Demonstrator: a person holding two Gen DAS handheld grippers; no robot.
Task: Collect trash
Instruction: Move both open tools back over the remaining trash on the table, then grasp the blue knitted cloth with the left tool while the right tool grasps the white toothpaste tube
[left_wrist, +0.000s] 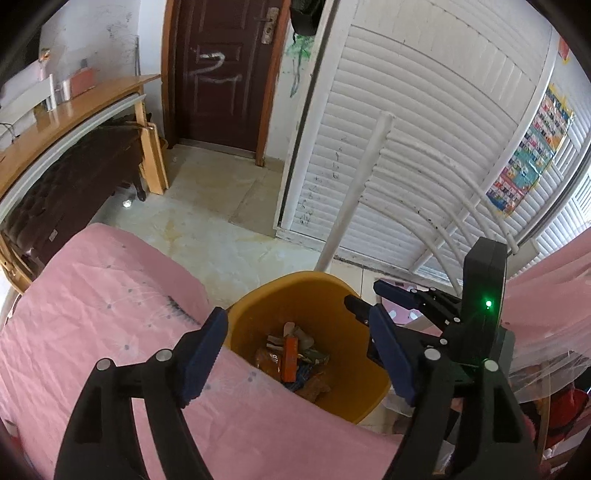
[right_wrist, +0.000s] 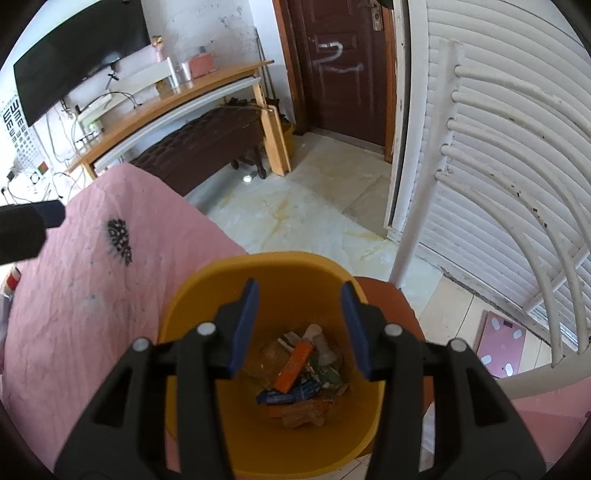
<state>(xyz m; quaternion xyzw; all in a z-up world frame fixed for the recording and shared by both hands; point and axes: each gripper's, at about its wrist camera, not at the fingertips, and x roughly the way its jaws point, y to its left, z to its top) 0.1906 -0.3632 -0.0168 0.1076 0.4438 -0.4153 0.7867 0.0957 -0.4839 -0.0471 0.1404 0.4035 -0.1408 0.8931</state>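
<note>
Right gripper (right_wrist: 299, 328) released and empty, directly above yellow bin (right_wrist: 258, 266), trash (right_wrist: 299, 373) straight below. Left gripper (left_wrist: 295, 354) likewise released, empty, over bin's bed-side rim.

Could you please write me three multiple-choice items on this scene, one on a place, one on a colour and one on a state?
1. Where does the bin stand?
A. On the desk
B. On the floor beside the pink bed
C. Inside the wardrobe

2. What colour is the bin?
A. Yellow
B. Green
C. White

3. How is the right gripper?
A. Shut on an orange box
B. Shut with nothing in it
C. Open and empty above the bin

Answers:
1. B: the bin sits on the tiled floor against the edge of the bed.
2. A: its wall and rim are yellow in both views.
3. C: the blue pads stand apart with only the trash at the bin's bottom seen between them, and the orange box lies down there.
</note>
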